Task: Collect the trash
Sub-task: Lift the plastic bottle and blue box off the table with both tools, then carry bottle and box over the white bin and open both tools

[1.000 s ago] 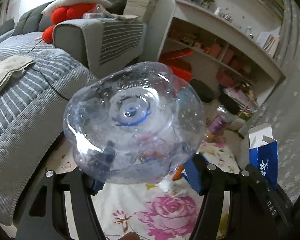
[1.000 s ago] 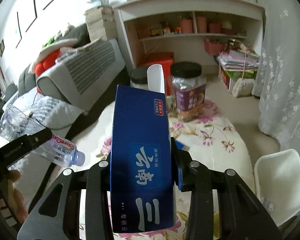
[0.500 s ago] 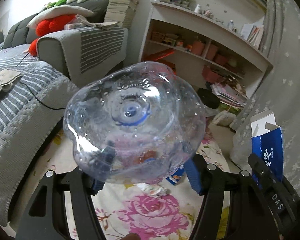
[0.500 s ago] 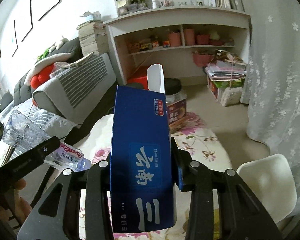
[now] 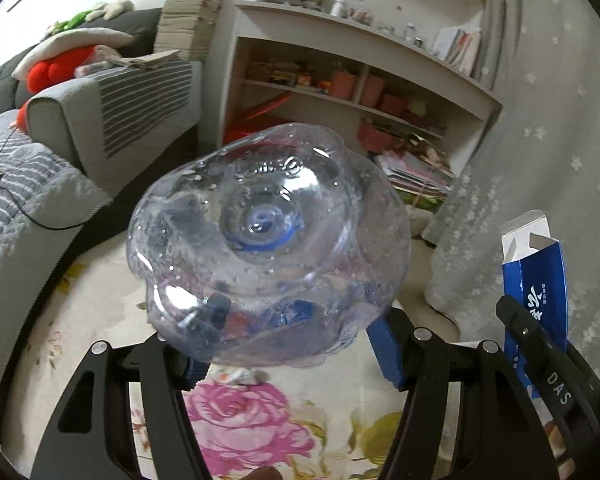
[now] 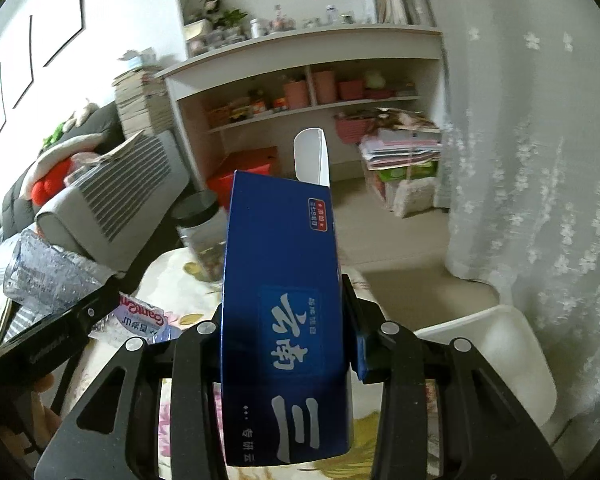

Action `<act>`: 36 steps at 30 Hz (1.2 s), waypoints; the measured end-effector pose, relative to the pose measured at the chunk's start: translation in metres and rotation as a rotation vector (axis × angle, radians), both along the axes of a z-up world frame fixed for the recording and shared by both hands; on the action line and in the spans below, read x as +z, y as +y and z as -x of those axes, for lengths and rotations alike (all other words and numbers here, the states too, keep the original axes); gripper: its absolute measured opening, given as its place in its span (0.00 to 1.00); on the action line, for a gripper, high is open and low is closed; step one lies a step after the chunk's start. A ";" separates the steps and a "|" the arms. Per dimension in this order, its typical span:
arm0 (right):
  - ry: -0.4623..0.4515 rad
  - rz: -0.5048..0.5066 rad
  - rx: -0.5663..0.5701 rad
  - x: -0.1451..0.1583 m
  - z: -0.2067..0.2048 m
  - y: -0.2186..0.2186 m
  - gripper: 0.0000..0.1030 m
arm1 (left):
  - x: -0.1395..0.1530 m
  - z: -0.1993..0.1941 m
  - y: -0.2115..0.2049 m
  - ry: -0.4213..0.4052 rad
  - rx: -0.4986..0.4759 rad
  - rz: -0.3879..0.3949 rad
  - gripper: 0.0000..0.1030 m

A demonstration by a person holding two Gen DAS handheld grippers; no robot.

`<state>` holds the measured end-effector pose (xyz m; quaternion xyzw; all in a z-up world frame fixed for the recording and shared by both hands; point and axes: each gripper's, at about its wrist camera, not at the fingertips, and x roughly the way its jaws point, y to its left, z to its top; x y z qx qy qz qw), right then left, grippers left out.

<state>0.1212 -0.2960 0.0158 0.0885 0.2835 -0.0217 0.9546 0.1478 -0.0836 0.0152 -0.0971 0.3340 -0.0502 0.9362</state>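
A clear empty plastic bottle (image 5: 268, 240) with a blue cap fills the left wrist view, its base toward the camera. My left gripper (image 5: 288, 344) is shut on it, blue pads pressing both sides. From the right wrist view the same bottle (image 6: 56, 276) shows at the far left, lying crosswise in the left gripper (image 6: 52, 340). My right gripper (image 6: 284, 336) is shut on a tall blue carton (image 6: 284, 316) with white characters and an open white flap. That carton (image 5: 536, 280) also appears at the right edge of the left wrist view.
A floral tablecloth (image 5: 256, 412) covers the table below. A dark-lidded jar (image 6: 200, 236) stands on it. A white chair (image 6: 492, 352) sits at the lower right. A grey striped sofa (image 5: 112, 108), a cluttered shelf unit (image 6: 312, 96) and a lace curtain (image 6: 532, 168) surround the table.
Both grippers swung to the right and rose a little with their loads. The shelf and curtain now fill more of both views, and the sofa has slid left. Both grips are unchanged.
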 end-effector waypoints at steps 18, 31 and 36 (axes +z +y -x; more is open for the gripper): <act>0.012 -0.027 -0.263 -0.003 0.035 -0.123 0.50 | -0.005 0.011 -0.112 0.002 -0.183 -0.016 0.62; -0.071 -0.086 -0.505 0.010 0.084 -0.207 0.89 | -0.012 0.028 -0.204 0.021 -0.343 -0.012 0.62; -0.105 -0.065 -0.607 0.015 0.101 -0.229 0.93 | -0.016 0.031 -0.238 0.032 -0.406 -0.015 0.62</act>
